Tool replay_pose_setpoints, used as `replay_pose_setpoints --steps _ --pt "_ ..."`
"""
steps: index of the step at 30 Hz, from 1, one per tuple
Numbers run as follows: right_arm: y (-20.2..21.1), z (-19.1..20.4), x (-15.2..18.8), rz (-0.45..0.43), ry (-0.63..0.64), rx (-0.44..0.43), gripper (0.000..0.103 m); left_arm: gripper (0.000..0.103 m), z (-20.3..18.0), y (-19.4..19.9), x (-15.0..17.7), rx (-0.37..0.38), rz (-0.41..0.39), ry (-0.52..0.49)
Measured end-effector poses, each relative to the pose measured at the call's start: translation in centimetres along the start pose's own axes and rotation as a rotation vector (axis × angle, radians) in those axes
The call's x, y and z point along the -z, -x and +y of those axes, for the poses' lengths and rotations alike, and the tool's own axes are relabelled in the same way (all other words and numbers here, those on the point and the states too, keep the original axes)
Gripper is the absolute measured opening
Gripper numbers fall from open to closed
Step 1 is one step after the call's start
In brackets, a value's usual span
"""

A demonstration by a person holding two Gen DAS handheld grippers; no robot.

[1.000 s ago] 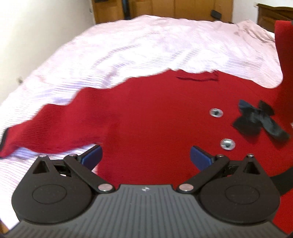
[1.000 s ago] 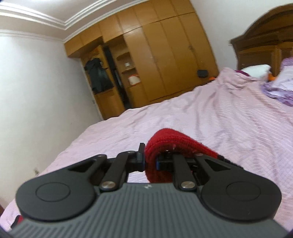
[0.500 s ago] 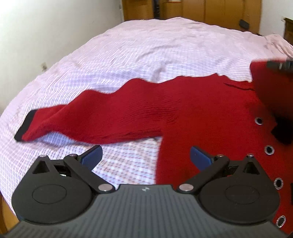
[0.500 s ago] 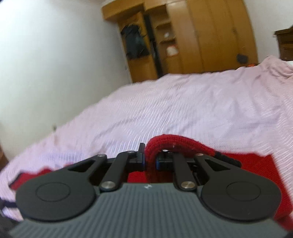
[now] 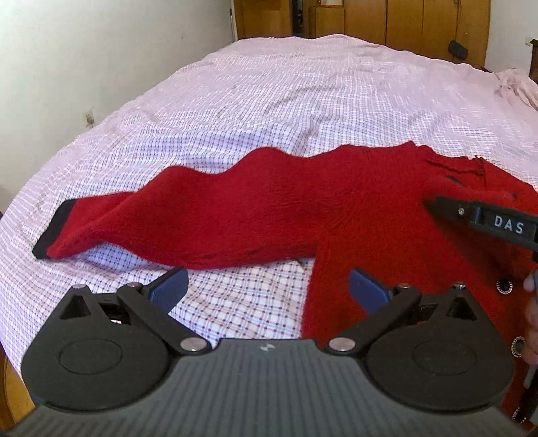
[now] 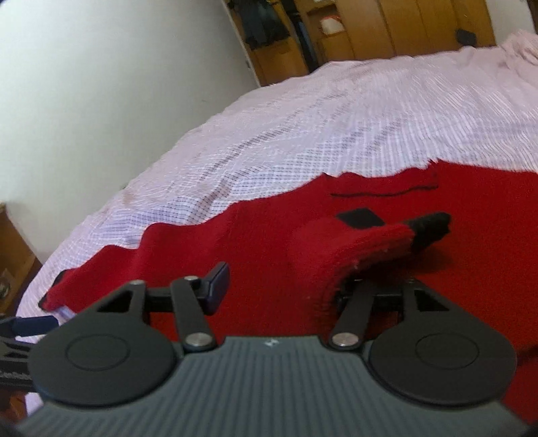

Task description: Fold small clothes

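Cloth fills both views: a red sweater [image 5: 336, 208] lies spread on a bed with a checked pink sheet [image 5: 302, 94].

The left wrist view shows the whole left sleeve [image 5: 188, 215] stretched out to the left, ending in a black cuff [image 5: 53, 232], and metal buttons [image 5: 503, 286] down the front at the right edge. It also shows the right gripper [image 5: 484, 225] from the side, reaching in low over the sweater's chest.

The right wrist view shows what the left cannot: the other sleeve [image 6: 353, 248], folded across the chest, with its black cuff [image 6: 430, 225] pointing away from the camera. This view is somewhat blurred. A wooden wardrobe [image 6: 370, 30] stands beyond the bed.

The left gripper [image 5: 265, 289] hangs with its blue pads [image 5: 168, 289] wide apart and nothing between them; the sheet lies under its left side and the sweater's side edge under its right, with the sleeve just beyond the fingertips.

The right gripper [image 6: 302, 279] is opening. Its left finger stands clear of the cloth, while the folded sleeve drapes over the right finger and hides its tip; neither pad presses on it.
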State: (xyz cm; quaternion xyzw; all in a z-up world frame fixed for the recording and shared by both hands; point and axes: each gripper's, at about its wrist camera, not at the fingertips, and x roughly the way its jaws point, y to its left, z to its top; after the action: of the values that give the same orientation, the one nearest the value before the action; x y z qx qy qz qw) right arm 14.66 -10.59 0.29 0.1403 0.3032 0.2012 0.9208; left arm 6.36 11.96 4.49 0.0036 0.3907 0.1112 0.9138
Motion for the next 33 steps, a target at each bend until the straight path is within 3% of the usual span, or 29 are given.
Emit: replay_pose_setpoints --steps 4,9,13,16,22,26,28,33 --pt "2.0 -1.1 -0.1 0.014 -0.043 -0.016 0.06 0.103 -0.9 0.1 -0.5 0.015 -0.006 -0.007" --pt "5.9 -2.3 -0.1 -0.005 0.0 -0.008 0.06 0.103 -3.1 0.5 -1.2 0.071 -0.017 -0.038" --pt "8.7 -4.7 -0.4 -0.033 -0.014 0.086 0.06 0.103 -6.1 1.1 -1.7 0.106 -0.034 -0.102" --pt "10.0 -7.2 -0.8 -0.084 -0.052 0.173 0.06 0.103 -8.3 1.0 -2.4 0.173 -0.023 -0.115" --pt "9.8 -13.2 -1.7 -0.109 -0.172 0.29 0.06 0.103 -13.6 0.6 -4.0 0.263 -0.025 -0.197" --pt "8.7 -16.6 -2.8 -0.078 -0.261 0.335 0.061 0.103 -17.3 -0.4 -4.7 0.26 -0.044 -0.278" --pt "8.5 -18.2 -3.1 -0.082 -0.311 0.322 0.061 0.103 -19.1 -1.0 -4.7 0.21 -0.051 -0.318" --pt "7.4 -19.9 -2.9 -0.093 -0.308 0.333 0.066 0.103 -22.3 -3.3 -4.4 0.161 -0.053 -0.389"
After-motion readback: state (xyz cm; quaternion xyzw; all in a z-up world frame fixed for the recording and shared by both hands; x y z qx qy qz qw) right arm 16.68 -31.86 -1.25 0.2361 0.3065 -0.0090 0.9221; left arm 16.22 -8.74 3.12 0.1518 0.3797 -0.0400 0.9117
